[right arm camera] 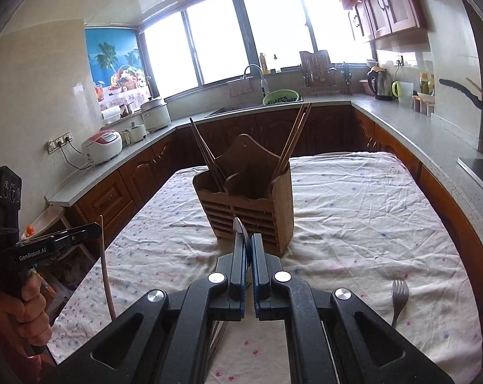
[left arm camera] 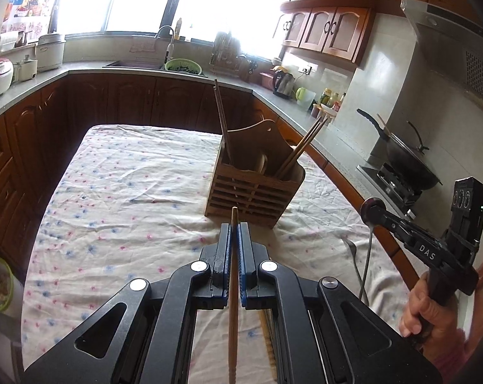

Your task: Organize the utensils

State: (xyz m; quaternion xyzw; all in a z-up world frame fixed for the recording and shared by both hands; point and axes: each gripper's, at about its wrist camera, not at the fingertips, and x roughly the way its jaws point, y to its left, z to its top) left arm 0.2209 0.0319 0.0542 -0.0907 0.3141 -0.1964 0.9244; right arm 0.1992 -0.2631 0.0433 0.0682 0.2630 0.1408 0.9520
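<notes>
Left wrist view: showing the left gripper clamping a single wooden chopstick, jaws pressing together on it, shaft running back between the fingers and tip poking just past them. Pointing toward the wooden utensil holder, standing upright on the floral tablecloth a little beyond the fingertips. Holding chopsticks already: one pair leaning left in the left compartment, another pair leaning right in the right compartment. Also catching the right gripper at the right edge, gripped by a hand, with a metal handle hanging below its tip.

Right wrist view: showing the right gripper pinching a metal utensil, rounded end sticking up past the fingers, kind hard telling. Facing the same holder just ahead. Lying flat on the cloth at lower right, well apart from the holder, a metal fork. Appearing at the left edge, the left gripper carrying its chopstick hanging downward.
</notes>
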